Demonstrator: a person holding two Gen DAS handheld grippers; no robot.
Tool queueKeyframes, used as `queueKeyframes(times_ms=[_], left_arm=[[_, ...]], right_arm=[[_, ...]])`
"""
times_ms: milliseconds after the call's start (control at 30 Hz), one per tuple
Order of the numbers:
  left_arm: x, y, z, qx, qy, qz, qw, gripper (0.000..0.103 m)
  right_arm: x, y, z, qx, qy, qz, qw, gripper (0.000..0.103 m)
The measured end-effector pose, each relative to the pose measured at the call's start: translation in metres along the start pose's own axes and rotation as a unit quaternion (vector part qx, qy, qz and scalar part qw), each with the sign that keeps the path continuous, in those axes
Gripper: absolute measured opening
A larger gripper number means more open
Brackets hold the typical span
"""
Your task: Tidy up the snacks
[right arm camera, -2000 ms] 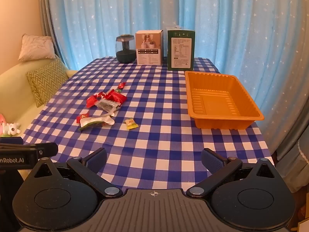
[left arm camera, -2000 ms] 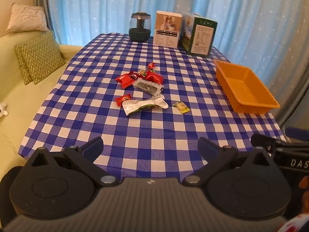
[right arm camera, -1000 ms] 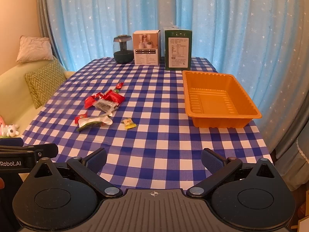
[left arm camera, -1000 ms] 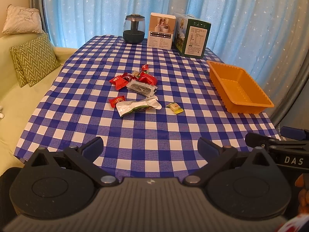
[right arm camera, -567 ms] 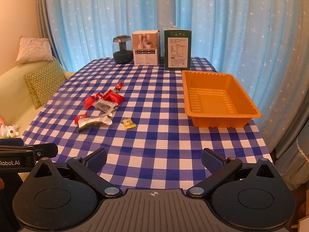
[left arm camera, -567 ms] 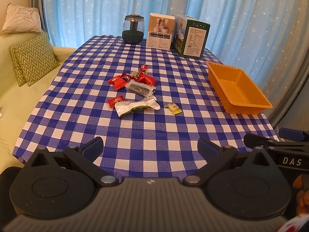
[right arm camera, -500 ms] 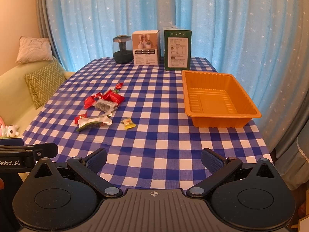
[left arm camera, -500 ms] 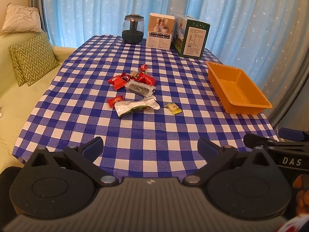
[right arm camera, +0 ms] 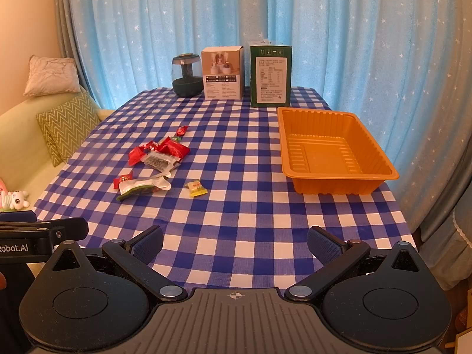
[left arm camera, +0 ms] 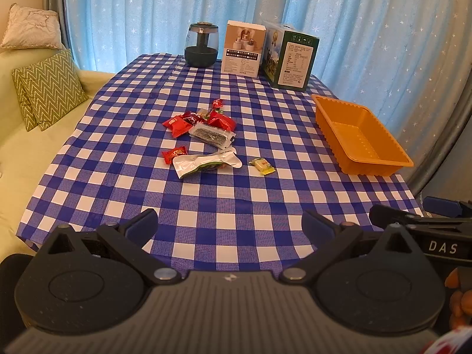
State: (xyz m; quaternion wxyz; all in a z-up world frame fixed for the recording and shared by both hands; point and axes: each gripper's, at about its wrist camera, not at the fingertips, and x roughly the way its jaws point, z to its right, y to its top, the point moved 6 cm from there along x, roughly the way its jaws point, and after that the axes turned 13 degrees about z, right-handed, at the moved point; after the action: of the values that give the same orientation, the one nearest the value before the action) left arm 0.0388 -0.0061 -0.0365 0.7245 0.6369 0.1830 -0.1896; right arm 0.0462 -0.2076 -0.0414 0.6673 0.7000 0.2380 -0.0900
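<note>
Loose snacks lie mid-table on the blue checked cloth: red packets (left arm camera: 219,121) (right arm camera: 171,148), a clear dark-filled pack (left arm camera: 211,135) (right arm camera: 157,160), a white and green pouch (left arm camera: 203,163) (right arm camera: 141,187), a small red candy (left arm camera: 174,154) (right arm camera: 122,178) and a yellow candy (left arm camera: 262,165) (right arm camera: 196,188). An empty orange tray (left arm camera: 392,163) (right arm camera: 380,174) sits at the right. My left gripper (left arm camera: 230,224) and right gripper (right arm camera: 234,243) hover open over the near table edge, well short of the snacks, holding nothing.
At the table's far end stand a dark glass jar (left arm camera: 202,44) (right arm camera: 187,75), a white box (left arm camera: 243,48) (right arm camera: 222,73) and a green box (left arm camera: 292,56) (right arm camera: 270,73). A pale green sofa with cushions (left arm camera: 48,90) (right arm camera: 69,124) lies left. Blue curtains hang behind.
Both grippers have drawn back and risen slightly from the table over two seconds; in the last half second almost nothing moved. Snacks and tray are untouched.
</note>
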Motion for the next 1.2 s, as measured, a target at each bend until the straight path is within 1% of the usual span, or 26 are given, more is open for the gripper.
queueKeyframes(times_ms=[1200], left_arm=[[0.0003,-0.0003,0.0044,-0.002,-0.001,-0.001,1.0,0.103]], right_arm=[[0.0016,0.0003,-0.0005,0.001,0.0,-0.001,1.0,0.103]])
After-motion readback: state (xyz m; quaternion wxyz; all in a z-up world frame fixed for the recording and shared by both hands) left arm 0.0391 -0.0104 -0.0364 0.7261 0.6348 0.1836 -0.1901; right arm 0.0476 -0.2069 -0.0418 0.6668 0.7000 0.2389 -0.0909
